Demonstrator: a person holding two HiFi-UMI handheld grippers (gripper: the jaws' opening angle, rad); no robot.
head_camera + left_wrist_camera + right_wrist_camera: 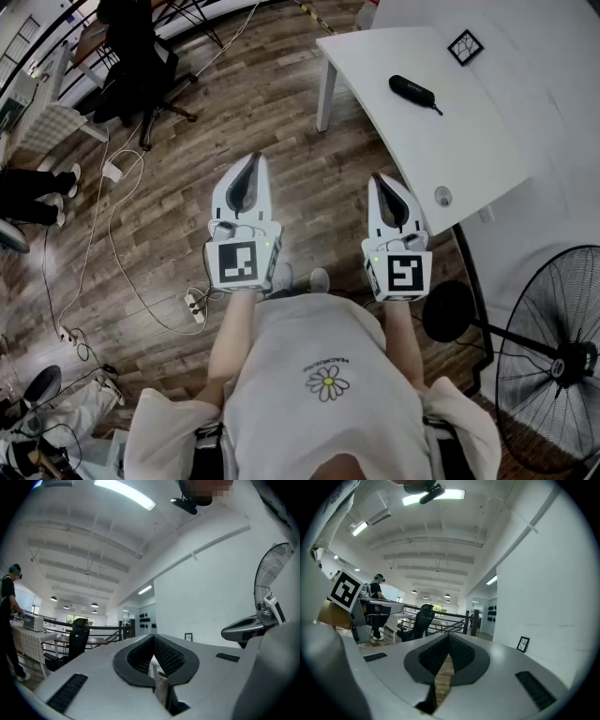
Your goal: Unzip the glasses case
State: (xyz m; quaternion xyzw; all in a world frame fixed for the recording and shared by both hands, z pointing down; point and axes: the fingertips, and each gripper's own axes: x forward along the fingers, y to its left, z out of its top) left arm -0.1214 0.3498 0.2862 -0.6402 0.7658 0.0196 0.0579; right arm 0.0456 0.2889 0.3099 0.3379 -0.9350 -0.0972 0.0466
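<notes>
The black glasses case point(412, 91) lies zipped on the white table point(469, 150) at the upper right of the head view, far from both grippers. My left gripper point(251, 161) and right gripper point(379, 178) are held side by side in front of my body, over the wooden floor, pointing roughly level. Both are shut with nothing between their jaws. In the left gripper view the left gripper point(153, 637) shows closed black pads; in the right gripper view the right gripper point(449, 637) looks the same. Neither gripper view shows the case.
A marker tile point(466, 46) lies on the table beyond the case. A standing fan point(561, 361) is at my right. An office chair point(141, 56) and another person's legs point(37, 187) are at the left. Cables and a power strip point(193, 305) lie on the floor.
</notes>
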